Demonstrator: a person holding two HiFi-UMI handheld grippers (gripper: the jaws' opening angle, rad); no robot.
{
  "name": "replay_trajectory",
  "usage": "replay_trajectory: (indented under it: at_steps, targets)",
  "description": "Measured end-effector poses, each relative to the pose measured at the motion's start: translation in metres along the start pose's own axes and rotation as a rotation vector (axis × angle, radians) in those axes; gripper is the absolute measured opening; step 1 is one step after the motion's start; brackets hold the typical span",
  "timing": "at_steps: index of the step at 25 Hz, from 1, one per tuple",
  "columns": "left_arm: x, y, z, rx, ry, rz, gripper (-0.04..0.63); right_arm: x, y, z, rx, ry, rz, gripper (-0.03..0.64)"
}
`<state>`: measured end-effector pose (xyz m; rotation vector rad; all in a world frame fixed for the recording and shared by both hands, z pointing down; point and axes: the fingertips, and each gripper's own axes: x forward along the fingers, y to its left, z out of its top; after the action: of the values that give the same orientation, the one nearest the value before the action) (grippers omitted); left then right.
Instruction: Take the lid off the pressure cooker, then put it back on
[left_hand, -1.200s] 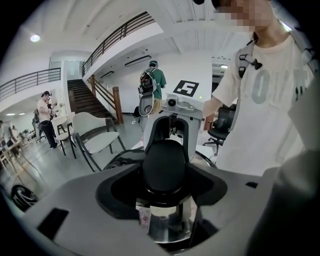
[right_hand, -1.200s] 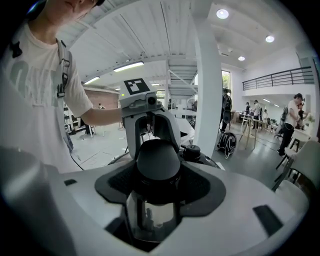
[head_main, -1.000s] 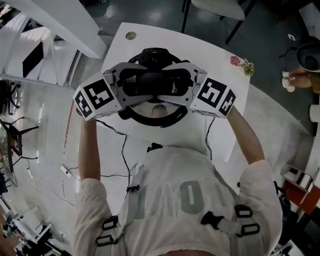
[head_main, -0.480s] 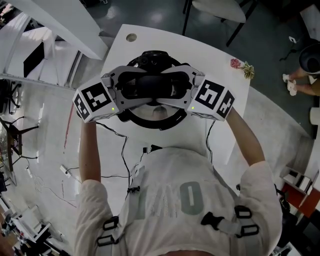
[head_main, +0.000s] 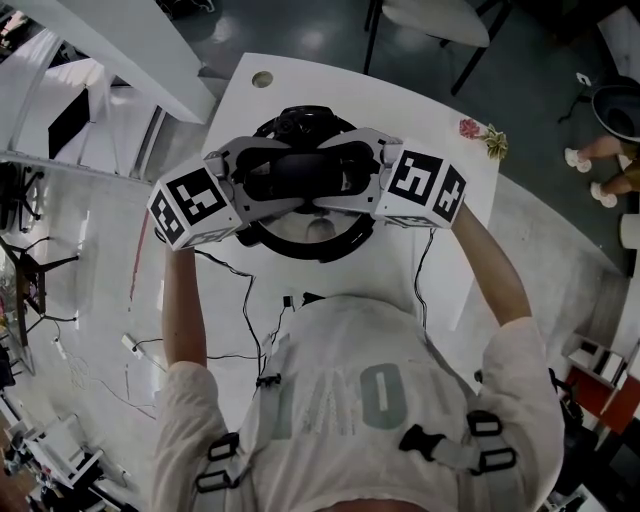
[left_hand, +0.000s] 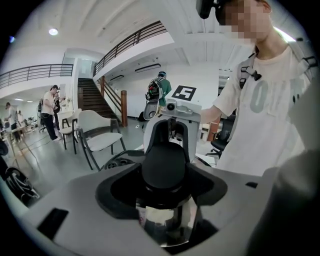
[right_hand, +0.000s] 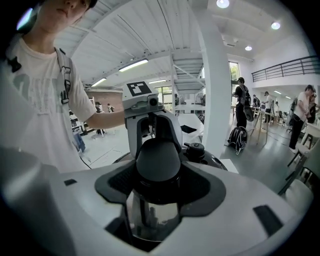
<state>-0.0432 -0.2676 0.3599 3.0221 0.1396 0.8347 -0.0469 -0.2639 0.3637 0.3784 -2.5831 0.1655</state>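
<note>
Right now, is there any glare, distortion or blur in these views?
Head view: dim but sharp, edges bowed. Left gripper view: fisheye with dark corners; polished steel surface under the black rounded handle mirrors the room. Right gripper view: same fisheye, bright ceiling lamps flare at the top.

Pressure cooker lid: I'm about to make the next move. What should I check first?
1. Left tongs closed on the lid handle: ok.
2. Right tongs closed on the same handle: ok.
3. Tongs opposite each other across the handle: ok.
4. Pressure cooker well inside the table edge: ok.
5. Lid seated or already lifted: cannot tell.
</note>
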Motion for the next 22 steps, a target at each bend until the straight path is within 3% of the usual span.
replay_trajectory:
  at_steps: [7, 11, 22]
  targets:
    - [-0.0007, 0.0005, 0.0006, -0.001, -0.049, 0.016, 0.284, 0.0004, -0.0002, 0.0006, -0.006, -0.001, 0.015, 0.282]
    - [-0.0001, 0.0012, 0.0012, -0.017, -0.037, 0.032, 0.284, -0.0001, -0.0006, 0.0001, -0.012, 0.005, 0.010, 0.284]
    - [0.0003, 0.0019, -0.0004, -0.065, -0.030, 0.176, 0.284, -0.0029, -0.0029, -0.0002, -0.143, 0.079, -0.001, 0.282]
